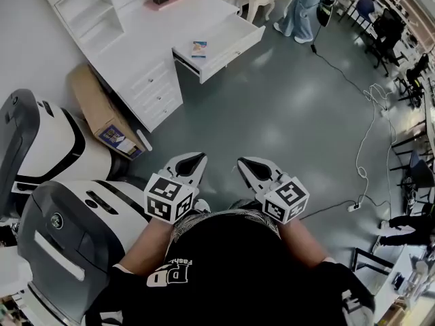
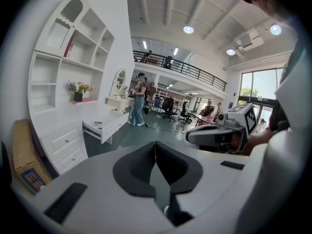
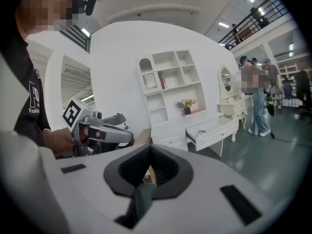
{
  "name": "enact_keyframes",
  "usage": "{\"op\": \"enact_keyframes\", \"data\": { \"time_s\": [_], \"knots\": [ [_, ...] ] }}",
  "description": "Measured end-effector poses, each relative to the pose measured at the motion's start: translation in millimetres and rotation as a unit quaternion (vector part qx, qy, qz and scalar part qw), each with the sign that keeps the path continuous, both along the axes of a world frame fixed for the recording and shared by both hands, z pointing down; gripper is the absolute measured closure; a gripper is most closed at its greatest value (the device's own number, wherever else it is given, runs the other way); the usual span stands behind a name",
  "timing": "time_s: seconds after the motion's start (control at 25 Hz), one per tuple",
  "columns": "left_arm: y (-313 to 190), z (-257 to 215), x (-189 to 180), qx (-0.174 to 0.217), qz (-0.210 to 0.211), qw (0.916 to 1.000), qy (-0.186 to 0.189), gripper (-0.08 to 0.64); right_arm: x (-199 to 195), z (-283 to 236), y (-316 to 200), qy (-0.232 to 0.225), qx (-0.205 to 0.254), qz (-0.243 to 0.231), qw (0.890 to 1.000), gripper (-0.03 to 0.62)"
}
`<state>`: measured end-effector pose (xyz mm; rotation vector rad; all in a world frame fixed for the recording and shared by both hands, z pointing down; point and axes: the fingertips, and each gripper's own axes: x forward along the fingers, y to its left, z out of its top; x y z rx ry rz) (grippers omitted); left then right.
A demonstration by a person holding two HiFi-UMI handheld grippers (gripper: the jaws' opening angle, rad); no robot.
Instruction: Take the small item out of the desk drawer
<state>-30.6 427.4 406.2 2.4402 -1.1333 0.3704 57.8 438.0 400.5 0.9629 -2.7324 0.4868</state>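
Cardboard box (image 1: 102,117) leaning against a white desk (image 1: 146,36), small item (image 1: 198,48) lying in the open drawer (image 1: 228,43), well apart from both grippers, left gripper (image 1: 201,157) jaws pressed together, empty, right gripper (image 1: 240,162) beside it, jaws likewise together, nothing held

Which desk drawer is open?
The wide drawer, pulled out with a small item inside; the stacked side drawers are shut.

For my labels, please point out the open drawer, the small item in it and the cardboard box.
open drawer (image 1: 234,51): head view, on its front panel
small item (image 1: 198,48): head view, on its middle
cardboard box (image 1: 95,105): head view, on its top face
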Motion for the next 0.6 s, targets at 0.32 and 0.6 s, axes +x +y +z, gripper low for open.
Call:
{"op": "enact_keyframes", "data": {
  "time_s": [0.32,0.6],
  "knots": [
    [-9,5,-23,-0.003,-0.008,0.9999,0.013,0.545,4,5,-3,0.023,-0.001,0.033,0.999,0.583],
    [-21,15,-36,-0.009,-0.016,0.9998,0.003,0.545,-8,11,-29,0.015,-0.009,0.026,0.999,0.583]
  ]
}}
